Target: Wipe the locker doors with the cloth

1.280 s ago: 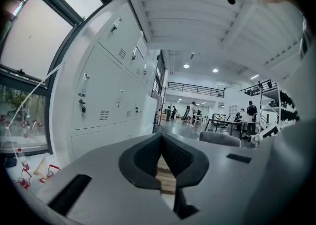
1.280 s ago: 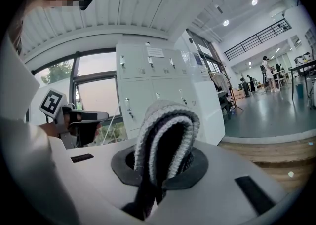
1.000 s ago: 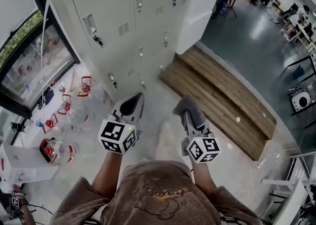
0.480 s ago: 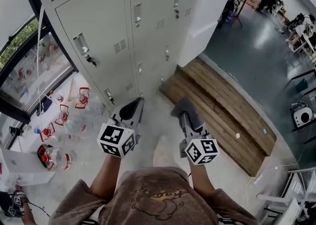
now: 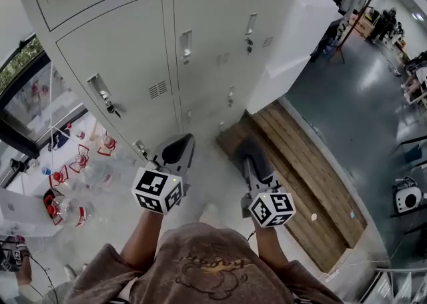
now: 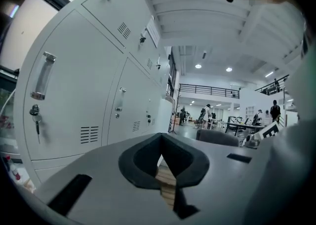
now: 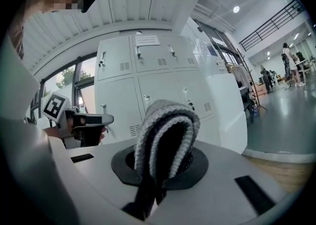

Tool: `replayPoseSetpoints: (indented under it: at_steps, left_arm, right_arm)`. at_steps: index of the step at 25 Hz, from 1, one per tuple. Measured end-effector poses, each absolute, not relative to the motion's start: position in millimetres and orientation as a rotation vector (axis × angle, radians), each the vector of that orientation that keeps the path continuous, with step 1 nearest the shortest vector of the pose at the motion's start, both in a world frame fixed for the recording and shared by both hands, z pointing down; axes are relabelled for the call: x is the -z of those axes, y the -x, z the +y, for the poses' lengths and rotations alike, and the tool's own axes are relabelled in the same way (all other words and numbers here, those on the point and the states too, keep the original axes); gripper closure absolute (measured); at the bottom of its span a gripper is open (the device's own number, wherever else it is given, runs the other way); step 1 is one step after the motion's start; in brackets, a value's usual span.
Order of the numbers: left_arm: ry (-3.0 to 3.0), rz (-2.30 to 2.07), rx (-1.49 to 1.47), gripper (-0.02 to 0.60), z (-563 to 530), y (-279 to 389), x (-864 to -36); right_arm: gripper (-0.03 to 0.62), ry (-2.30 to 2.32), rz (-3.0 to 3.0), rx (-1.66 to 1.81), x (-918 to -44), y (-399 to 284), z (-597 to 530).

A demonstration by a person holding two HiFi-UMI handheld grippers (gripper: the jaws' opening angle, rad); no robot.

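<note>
Approach to lockers: cloth clamped, no contact with the doors yet.
Right hand-held gripper clenched on a folded grey cloth, fold bulging past the jaw tips. Left hand-held gripper closed on nothing, jaw tips together. Both held low, near the locker doors but apart from them; wooden platform off to the right. Advisable: raise the right one, press the soft fold flat onto a door panel rather than the hard jaw tips, sweep in overlapping passes from top to bottom, ease around each handle and vent slot. Likely risk: cloth snagging on a hanging key and pulling out of the grip.
</note>
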State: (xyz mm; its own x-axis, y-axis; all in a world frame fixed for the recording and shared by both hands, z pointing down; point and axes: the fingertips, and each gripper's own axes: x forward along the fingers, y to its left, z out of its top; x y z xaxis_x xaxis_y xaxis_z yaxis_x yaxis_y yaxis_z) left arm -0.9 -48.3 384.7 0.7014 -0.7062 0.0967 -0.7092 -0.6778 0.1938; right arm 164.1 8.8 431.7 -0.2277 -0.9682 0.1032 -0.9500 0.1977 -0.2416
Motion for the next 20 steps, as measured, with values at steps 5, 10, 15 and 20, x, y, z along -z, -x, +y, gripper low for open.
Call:
replayPoseSetpoints:
  at_steps: [5, 10, 15, 20]
  left_arm:
    - [-2.679, -1.205, 0.014, 0.583, -82.0, -20.4, -372.7]
    - [-2.649, -1.283, -0.003, 0.583, -102.9, -23.1, -374.1]
    - [-2.641, -1.333, -0.025, 0.583, -115.9, -11.2, -372.2]
    - [-2.640, -1.345, -0.010, 0.583, -133.4, 1.4, -367.6]
  right_arm:
    - [0.557, 1.837, 2.438, 0.385, -424.1, -185.2, -31.5]
    - [0.556, 1.742, 2.515, 0.385, -423.1, -185.9, -61.5]
    - [0.556, 1.669, 2.558, 0.399, -425.4, -172.5, -87.3]
    - [0.556, 1.654, 2.560, 0.402, -422.9, -162.0, -106.0]
